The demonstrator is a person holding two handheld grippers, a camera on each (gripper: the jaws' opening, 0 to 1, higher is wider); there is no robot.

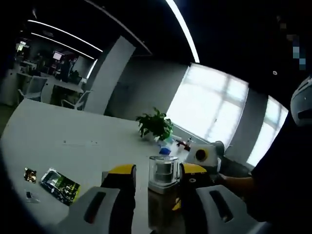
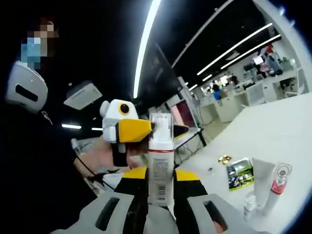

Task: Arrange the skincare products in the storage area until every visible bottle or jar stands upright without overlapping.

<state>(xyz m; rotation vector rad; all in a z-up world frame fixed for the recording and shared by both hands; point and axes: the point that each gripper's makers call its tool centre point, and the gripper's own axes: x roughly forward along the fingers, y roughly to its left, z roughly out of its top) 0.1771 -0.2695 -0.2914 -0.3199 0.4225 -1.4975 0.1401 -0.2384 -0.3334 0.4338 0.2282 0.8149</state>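
The bottle (image 2: 160, 161), white with a clear cap, stands upright between the jaws of your right gripper (image 2: 160, 187), which clamps it low on the body; your left gripper (image 2: 141, 130) pinches its clear cap from the side, and in the left gripper view that cap (image 1: 163, 173) sits between the yellow-tipped jaws of the same gripper (image 1: 157, 183); on the white table (image 2: 287, 126) lie a tube (image 2: 262, 181), a small packet (image 2: 240, 173) and a plant (image 1: 155, 125)
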